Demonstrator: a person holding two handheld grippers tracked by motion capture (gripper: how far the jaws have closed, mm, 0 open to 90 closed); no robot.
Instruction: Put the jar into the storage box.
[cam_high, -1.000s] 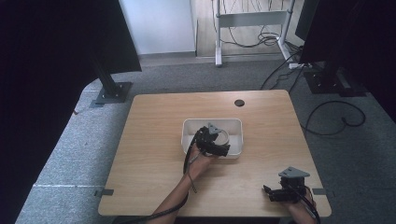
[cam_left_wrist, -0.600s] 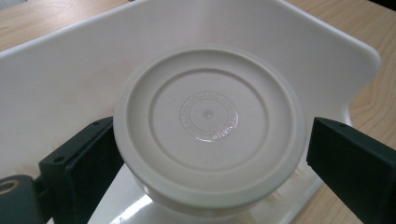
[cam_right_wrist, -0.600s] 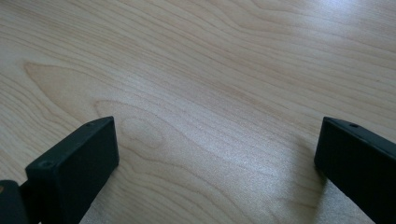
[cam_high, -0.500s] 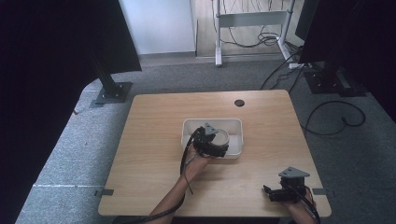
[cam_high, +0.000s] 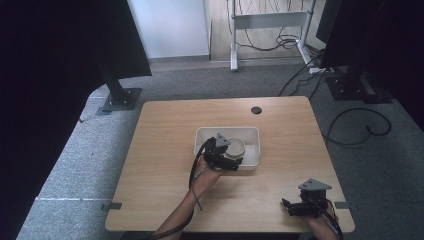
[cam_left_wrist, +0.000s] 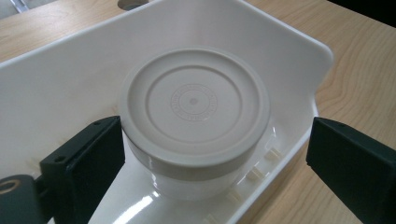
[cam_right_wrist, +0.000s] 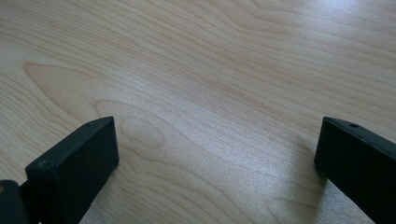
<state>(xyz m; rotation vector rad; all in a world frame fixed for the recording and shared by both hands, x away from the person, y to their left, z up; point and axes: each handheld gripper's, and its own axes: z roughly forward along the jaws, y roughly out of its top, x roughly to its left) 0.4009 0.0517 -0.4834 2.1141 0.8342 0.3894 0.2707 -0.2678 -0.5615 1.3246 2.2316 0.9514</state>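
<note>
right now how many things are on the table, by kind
white tray: 1
round lidded tub, standing in the tray: 1
hand-held tongs: 2, left tongs open around the tub, right tongs open over bare table
total: 4

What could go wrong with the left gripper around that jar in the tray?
1. The left gripper is open and off-centre: one jaw is at the lidded jar, the other far off over the tray's rim, so closing may shove the jar sideways.
2. The white tray is light-looking and nothing holds it; the right gripper sits far off at the table edge, so the tray may slide or lift.
3. The smooth lid may slip if gripped.
</note>
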